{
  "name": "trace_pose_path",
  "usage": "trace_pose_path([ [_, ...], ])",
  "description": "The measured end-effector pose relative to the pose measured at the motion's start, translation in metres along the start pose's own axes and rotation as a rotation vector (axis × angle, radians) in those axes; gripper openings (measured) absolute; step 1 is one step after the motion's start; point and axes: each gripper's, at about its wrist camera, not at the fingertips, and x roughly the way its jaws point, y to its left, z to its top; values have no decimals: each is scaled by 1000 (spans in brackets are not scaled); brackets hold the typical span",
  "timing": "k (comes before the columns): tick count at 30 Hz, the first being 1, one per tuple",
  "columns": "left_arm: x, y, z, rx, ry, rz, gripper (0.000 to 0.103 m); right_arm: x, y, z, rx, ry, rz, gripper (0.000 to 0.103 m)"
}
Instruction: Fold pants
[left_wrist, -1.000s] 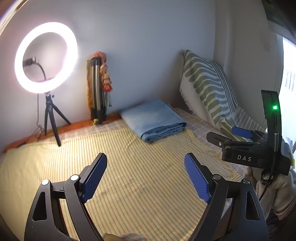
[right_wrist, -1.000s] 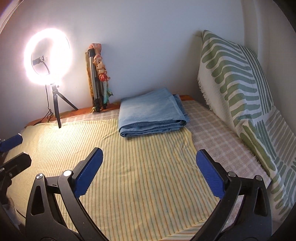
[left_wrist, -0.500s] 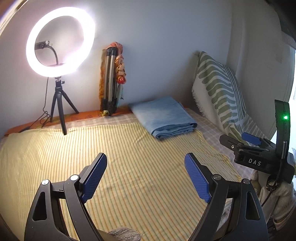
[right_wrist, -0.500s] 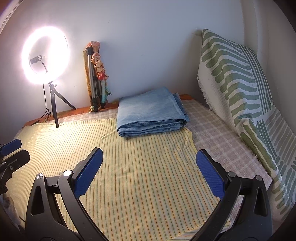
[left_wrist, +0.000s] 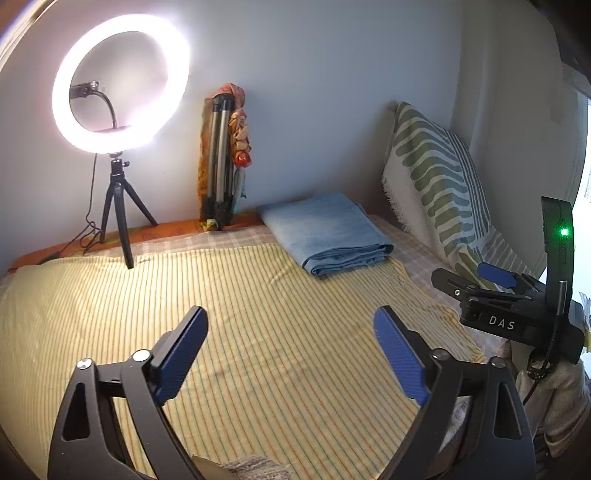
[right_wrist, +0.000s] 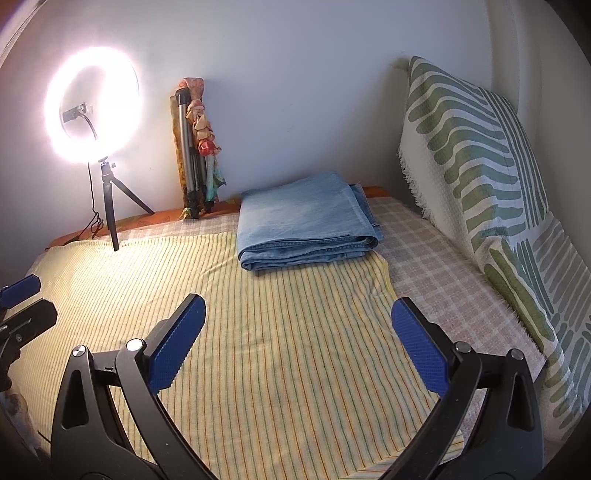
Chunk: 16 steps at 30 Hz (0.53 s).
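Right wrist view is showing the pants (right_wrist: 306, 225) lying folded at the bed's far edge, both tools, left (left_wrist: 291, 354) and right (right_wrist: 299, 343), hanging wide open and empty. Any careless reach risks dragging the striped sheet (right_wrist: 280, 332) and spoiling the stack.

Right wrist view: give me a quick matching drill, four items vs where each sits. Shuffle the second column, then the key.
Items:
1. folded jeans
2. ring light
3. green-patterned pillow
4. folded tripod

Places:
A. propped along the right side
B. far left, lit, on a small stand
C. on the far end of the striped yellow sheet
D. leaning on the back wall

Pairs: 1-C, 2-B, 3-A, 4-D
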Motion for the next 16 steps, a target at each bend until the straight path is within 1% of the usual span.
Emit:
trace_pose_path([
  [9, -3, -1, 0, 4, -10, 0, 95, 2, 0, -1, -1, 7, 1, 102],
  [12, -8, -4, -2, 28, -40, 8, 95, 3, 0, -1, 0, 13, 9, 102],
  [14, -12, -6, -3, 42, -71, 30, 95, 3, 0, -1, 2, 17, 13, 102],
  [16, -13, -5, -2, 47, -67, 23, 95, 2, 1, -1, 0, 18, 17, 102],
])
